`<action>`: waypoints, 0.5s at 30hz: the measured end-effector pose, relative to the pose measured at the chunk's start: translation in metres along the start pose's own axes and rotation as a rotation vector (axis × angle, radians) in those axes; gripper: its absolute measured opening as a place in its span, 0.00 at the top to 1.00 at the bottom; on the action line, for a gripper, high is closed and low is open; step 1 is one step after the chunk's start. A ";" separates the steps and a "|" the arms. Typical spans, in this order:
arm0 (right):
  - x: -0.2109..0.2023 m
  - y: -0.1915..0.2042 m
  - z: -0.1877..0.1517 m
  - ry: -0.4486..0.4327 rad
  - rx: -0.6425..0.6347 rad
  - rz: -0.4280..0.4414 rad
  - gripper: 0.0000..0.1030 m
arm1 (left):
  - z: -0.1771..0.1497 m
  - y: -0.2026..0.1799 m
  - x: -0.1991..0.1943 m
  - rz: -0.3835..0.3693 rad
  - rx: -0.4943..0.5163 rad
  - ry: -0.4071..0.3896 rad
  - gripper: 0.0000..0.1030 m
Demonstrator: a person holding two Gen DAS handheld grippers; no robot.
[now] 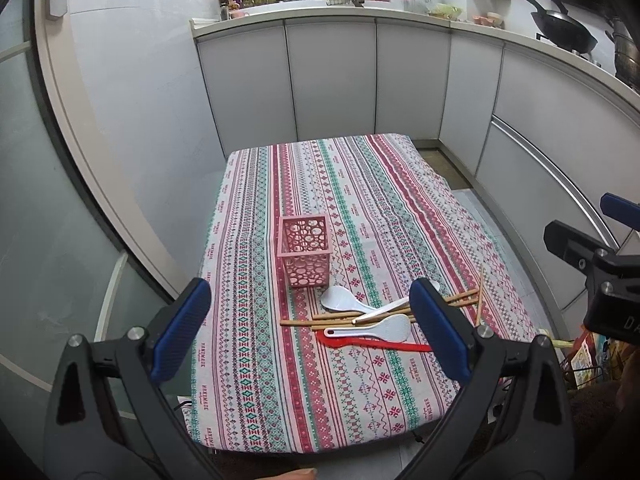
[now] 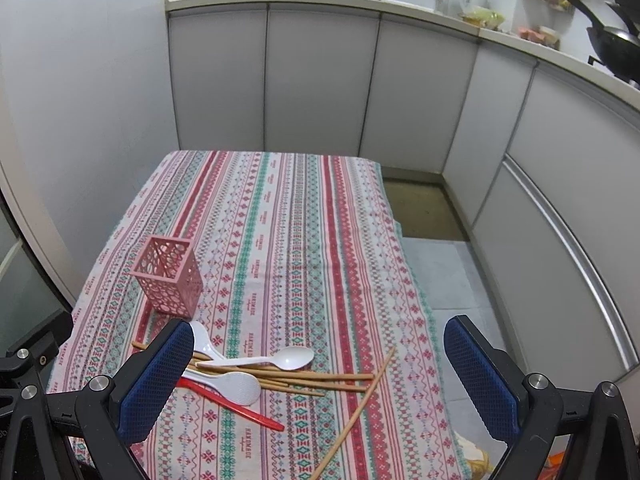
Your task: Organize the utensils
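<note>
Hovering above the near edge of the tabletop [image 2: 312,216], both claws spread wide and gripping nothing: left claw [image 1: 310,334], right claw [image 2: 320,380]. Starting, by the look of it, with no utensil lifted yet and nothing seen inside the holder.

Standing upright on the striped cloth, towards the left: pink holder [image 1: 305,250], perforated, open at the top. Lying just in front of it, in a loose heap: chopsticks [image 2: 304,378] spread flat and crossing one another, a white spoon [image 2: 276,359] resting across them, a rice paddle [image 2: 230,388] lying partly over a red utensil [image 2: 240,410], and a second paddle [image 1: 342,300] nearest the holder. Lying apart at the right of the heap and angled towards the near edge: one stray chopstick [image 2: 356,412].

Calling next, probably, for lowering one claw onto a top piece of the heap. The spoon or the near paddle seems best, since neither is pinned under anything. Then closing on the handle, lifting, tipping it upright and dropping it into the holder. Risking a tipped holder if struck from the side, being light and narrow.
</note>
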State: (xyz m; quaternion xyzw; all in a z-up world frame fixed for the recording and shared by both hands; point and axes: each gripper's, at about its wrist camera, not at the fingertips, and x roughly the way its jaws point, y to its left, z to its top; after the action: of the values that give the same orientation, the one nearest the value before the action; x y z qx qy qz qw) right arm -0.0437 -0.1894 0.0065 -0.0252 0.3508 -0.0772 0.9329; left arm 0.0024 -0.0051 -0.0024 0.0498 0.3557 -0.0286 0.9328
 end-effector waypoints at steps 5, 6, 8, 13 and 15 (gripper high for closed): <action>-0.010 0.000 0.005 -0.026 0.008 0.004 0.00 | 0.005 0.004 -0.010 0.019 -0.012 -0.037 0.04; -0.011 0.000 0.006 -0.030 0.010 0.006 0.00 | 0.005 0.004 -0.011 0.021 -0.014 -0.043 0.04; -0.012 0.001 0.006 -0.034 0.012 0.007 0.00 | 0.006 0.006 -0.013 0.026 -0.015 -0.049 0.04; -0.011 0.004 0.007 -0.036 0.011 0.011 0.00 | 0.005 0.007 -0.013 0.028 -0.016 -0.046 0.04; -0.011 0.005 0.008 -0.036 0.010 0.011 0.00 | 0.006 0.007 -0.013 0.026 -0.016 -0.047 0.04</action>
State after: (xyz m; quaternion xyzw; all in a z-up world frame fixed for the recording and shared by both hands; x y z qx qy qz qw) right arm -0.0463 -0.1830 0.0191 -0.0198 0.3335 -0.0733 0.9397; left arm -0.0025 0.0016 0.0110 0.0461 0.3333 -0.0148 0.9416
